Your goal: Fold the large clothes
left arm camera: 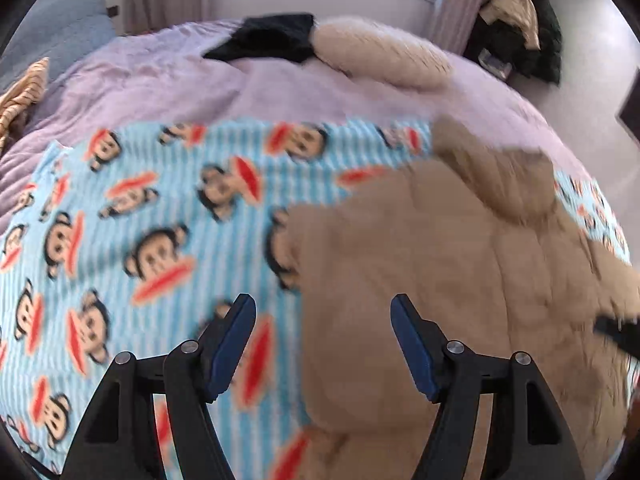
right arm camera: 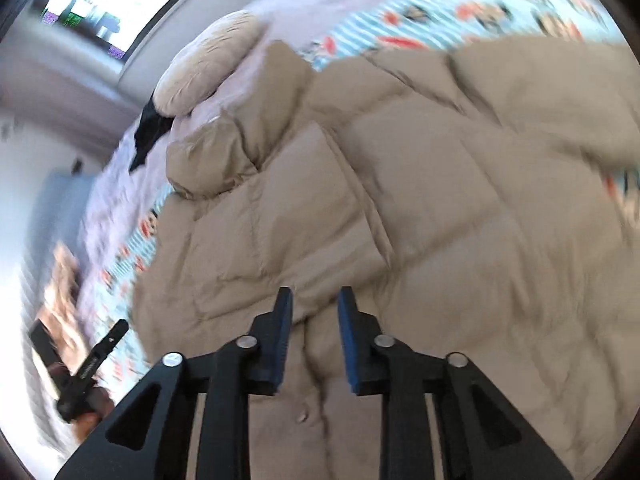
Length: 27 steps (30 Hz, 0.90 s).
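Left wrist view showed a bed covered by a lilac duvet (left arm camera: 168,80), with a blue striped blanket printed with monkey faces (left arm camera: 140,208) spread over its near part. A quilted tan puffer jacket (left arm camera: 440,260) lay flat on that blanket, filling the right half of the picture; one padded part of it (left arm camera: 492,168) rose toward the far side. A cream pillow (left arm camera: 380,52) and a black garment (left arm camera: 272,38) lay further back on the duvet, touching each other. The left gripper (left arm camera: 323,312) hung above the jacket's left edge with its jaws wide apart and nothing between them; one blue pad (left arm camera: 234,344) stood over the blanket, the other over the jacket. Right wrist view showed the same jacket (right arm camera: 400,184) filling most of the picture. The right gripper (right arm camera: 315,300) hung over it near a seam line with a snap button (right arm camera: 302,418), its jaws narrowly parted, no fabric pinched. The left gripper (right arm camera: 96,360) appeared at the lower left edge, beside the blanket.
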Motion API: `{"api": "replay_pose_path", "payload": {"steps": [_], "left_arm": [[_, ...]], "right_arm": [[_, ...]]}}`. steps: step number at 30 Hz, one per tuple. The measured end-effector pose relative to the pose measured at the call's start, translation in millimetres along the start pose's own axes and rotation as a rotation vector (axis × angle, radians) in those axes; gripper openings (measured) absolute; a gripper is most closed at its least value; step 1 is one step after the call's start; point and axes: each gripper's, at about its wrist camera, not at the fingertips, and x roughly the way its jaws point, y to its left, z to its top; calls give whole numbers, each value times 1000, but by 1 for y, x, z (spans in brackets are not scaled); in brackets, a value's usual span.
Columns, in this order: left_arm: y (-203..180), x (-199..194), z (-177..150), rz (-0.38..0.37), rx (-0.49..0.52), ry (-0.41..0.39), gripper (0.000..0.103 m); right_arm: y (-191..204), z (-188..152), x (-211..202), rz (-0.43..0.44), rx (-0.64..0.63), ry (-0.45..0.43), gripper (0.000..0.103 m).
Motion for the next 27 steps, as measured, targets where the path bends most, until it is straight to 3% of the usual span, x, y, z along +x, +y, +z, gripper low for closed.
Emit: {"api": "replay_pose_path", "payload": {"steps": [5, 7, 10, 13, 15, 19, 24, 27], "left_arm": [[-14, 39, -35, 74, 9, 96, 72], [-11, 47, -40, 63, -12, 104, 72], [-11, 44, -38, 80, -41, 117, 72], [-22, 27, -33, 125, 1, 105, 72], [-29, 15, -33, 117, 13, 103, 72], [-50, -6, -39, 105, 34, 110, 72], [-90, -23, -57, 80, 53, 144, 72], [-116, -28, -67, 68, 52, 160, 72]], "right_arm": [[14, 5, 39, -117, -128, 44, 23], [9, 3, 51, -135, -137, 63, 20], [6, 2, 40, -114, -120, 56, 23], [-3, -6, 20, -67, -110, 69, 24], [-14, -14, 6, -41, -87, 78, 25], [-38, -34, -24, -13, -19, 80, 46], [-52, -50, -44, 5, 13, 97, 46], [-63, -55, -54, 21, 30, 111, 53]]}}
